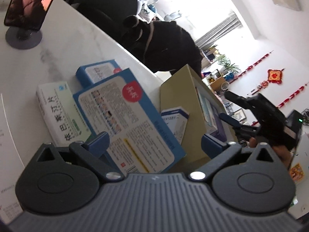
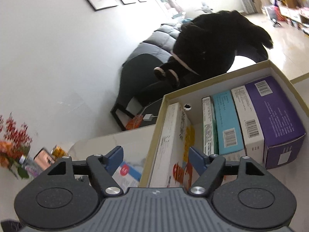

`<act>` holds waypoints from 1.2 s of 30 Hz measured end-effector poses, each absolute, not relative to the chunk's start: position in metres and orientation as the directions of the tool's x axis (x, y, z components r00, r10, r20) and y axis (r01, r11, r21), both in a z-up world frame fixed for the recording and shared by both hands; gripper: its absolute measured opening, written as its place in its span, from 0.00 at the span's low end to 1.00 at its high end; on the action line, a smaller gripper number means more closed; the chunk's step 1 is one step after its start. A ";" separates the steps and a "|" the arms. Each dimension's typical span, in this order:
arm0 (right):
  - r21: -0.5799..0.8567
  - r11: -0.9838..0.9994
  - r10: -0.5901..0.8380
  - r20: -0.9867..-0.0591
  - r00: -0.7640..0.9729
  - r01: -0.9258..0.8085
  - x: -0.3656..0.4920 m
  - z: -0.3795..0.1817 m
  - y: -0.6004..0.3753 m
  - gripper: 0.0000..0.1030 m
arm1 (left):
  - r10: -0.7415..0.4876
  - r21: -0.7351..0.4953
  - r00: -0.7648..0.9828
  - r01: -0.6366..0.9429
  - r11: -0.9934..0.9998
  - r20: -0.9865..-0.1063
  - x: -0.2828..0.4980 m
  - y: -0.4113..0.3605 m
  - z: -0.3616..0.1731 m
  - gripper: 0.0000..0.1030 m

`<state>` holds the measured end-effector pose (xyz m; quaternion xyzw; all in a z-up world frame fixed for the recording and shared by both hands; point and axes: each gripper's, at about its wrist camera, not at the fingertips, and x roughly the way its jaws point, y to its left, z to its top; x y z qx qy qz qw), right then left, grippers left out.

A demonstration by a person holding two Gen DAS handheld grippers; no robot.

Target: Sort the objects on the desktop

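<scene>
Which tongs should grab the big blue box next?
Probably the left tongs: they are open with the big blue box between them. The right tongs are open over the storage box.

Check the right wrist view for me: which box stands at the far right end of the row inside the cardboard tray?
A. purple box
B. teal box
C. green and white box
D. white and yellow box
A: the purple box stands last in the row, against the right wall of the cardboard tray, with the teal box further left.
</scene>
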<state>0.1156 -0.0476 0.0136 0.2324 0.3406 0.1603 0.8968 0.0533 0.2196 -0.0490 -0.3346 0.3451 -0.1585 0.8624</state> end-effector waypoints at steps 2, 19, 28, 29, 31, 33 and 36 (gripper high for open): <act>0.518 0.843 0.447 -0.524 0.725 -0.146 0.106 0.014 -0.047 0.75 | -0.499 -0.669 0.710 0.052 0.741 -0.497 0.052 0.214 -0.049 1.00; 0.491 0.848 0.441 -0.445 0.779 -0.199 0.042 0.009 -0.054 0.97 | -0.324 -0.161 0.733 0.286 0.945 -0.598 0.033 0.132 -0.045 1.00; 0.513 0.830 0.459 -0.405 0.791 -0.219 0.020 -0.001 -0.061 0.99 | -0.197 0.063 0.763 0.297 0.953 -0.616 0.032 0.103 -0.055 1.00; 0.519 0.827 0.460 -0.400 0.792 -0.218 0.019 -0.002 -0.062 0.99 | -0.184 0.082 0.765 0.296 0.952 -0.618 0.032 0.101 -0.056 1.00; 0.539 0.816 0.462 -0.393 0.795 -0.209 0.015 -0.005 -0.067 1.00 | -0.167 0.108 0.768 0.294 0.950 -0.619 0.033 0.098 -0.059 1.00; 0.554 0.808 0.462 -0.381 0.801 -0.202 0.010 -0.007 -0.071 1.00 | -0.158 0.121 0.768 0.292 0.949 -0.620 0.034 0.097 -0.061 1.00; 0.561 0.808 0.454 -0.396 0.798 -0.182 0.006 -0.012 -0.074 1.00 | -0.144 0.131 0.772 0.282 0.950 -0.619 0.036 0.096 -0.063 1.00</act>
